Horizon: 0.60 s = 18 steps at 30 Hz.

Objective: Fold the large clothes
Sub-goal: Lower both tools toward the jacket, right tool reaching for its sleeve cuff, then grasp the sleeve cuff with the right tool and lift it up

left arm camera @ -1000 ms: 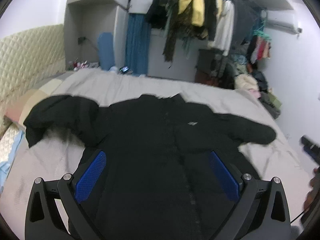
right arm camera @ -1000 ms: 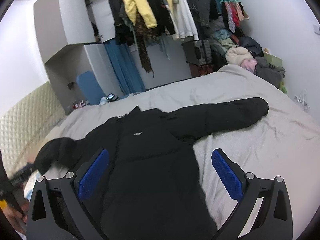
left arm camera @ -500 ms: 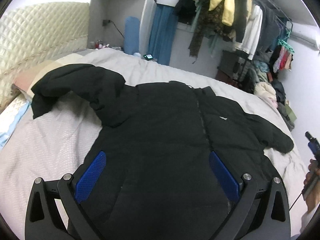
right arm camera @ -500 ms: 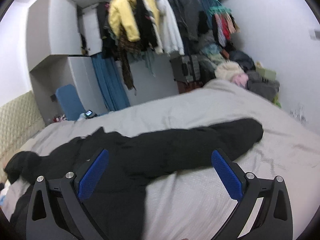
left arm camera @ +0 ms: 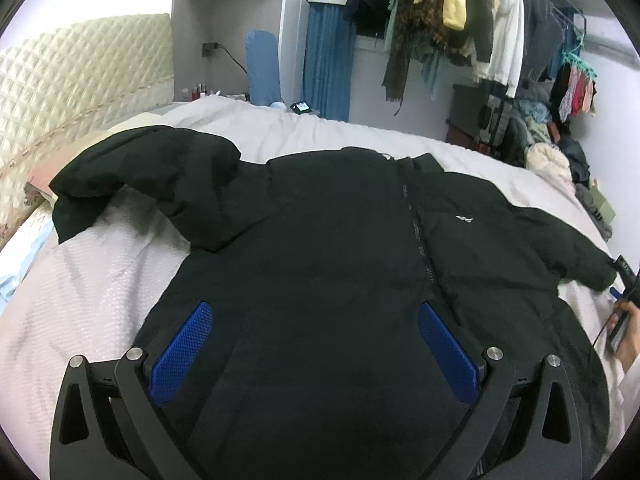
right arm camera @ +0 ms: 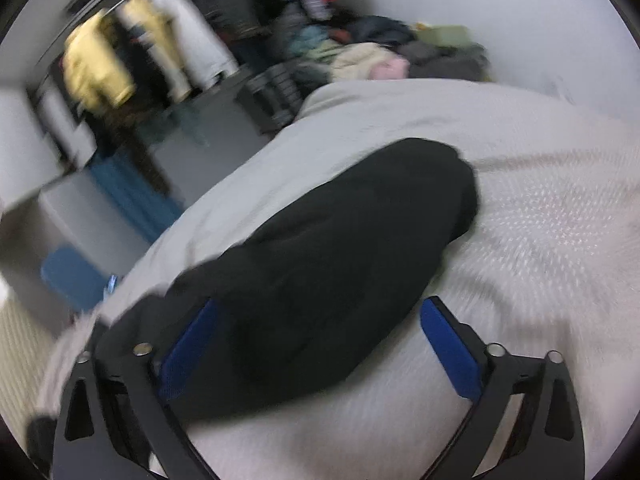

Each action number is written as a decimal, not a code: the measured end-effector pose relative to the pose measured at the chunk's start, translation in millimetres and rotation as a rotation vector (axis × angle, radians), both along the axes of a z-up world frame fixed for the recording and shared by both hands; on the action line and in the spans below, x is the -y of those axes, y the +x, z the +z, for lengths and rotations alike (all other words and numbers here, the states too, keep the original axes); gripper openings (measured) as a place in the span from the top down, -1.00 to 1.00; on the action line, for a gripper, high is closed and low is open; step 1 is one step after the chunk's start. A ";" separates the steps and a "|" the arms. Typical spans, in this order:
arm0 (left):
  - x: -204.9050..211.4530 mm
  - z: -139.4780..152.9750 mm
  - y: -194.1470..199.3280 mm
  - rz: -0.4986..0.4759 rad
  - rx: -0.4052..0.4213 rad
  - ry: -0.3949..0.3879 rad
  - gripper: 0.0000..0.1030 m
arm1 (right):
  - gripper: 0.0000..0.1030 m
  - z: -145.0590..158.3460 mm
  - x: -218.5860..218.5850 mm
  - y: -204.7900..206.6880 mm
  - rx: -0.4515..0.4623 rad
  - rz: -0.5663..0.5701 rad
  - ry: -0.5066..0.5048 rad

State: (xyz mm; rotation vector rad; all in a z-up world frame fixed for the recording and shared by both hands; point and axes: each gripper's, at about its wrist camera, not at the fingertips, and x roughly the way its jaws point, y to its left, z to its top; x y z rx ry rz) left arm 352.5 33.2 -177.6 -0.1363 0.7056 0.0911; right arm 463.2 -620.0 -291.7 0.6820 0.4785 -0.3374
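A black jacket is spread front-up across the bed, filling the middle of the left wrist view. Its bent sleeve lies humped at the upper left of the frame, and its zip runs down right of centre. The left gripper hovers over the lower body of the jacket with its fingers spread wide and nothing held. In the blurred right wrist view, the other sleeve runs from lower left to its cuff at centre right, and the right gripper is set above it, fingers fully apart, nothing gripped. The first fold appears not yet begun. The sleeve is best taken near the cuff, both layers pinched, then carried flat across the chest; the padding is likely to spring back, so it should be pressed down.
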 end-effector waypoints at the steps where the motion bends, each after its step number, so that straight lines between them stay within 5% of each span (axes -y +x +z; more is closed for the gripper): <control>1: 1.9 -3.7 5.0 0.006 -0.002 0.010 -1.00 | -0.89 -6.1 13.7 1.1 0.025 -0.037 0.043; 4: 4.4 -14.8 19.0 0.022 -0.019 0.024 -1.00 | -0.85 -23.8 41.2 6.3 0.056 -0.101 0.131; 8: 8.7 -30.1 36.8 0.022 -0.058 0.025 -1.00 | -0.75 -22.8 40.0 18.6 0.086 -0.060 0.125; 15: 24.2 -46.9 51.3 -0.007 -0.124 0.075 -1.00 | 0.50 -9.7 39.6 35.0 0.061 -0.029 0.113; 18: 24.3 -41.9 46.6 -0.018 -0.110 0.079 -1.00 | 0.76 9.7 34.4 25.8 0.065 -0.040 0.108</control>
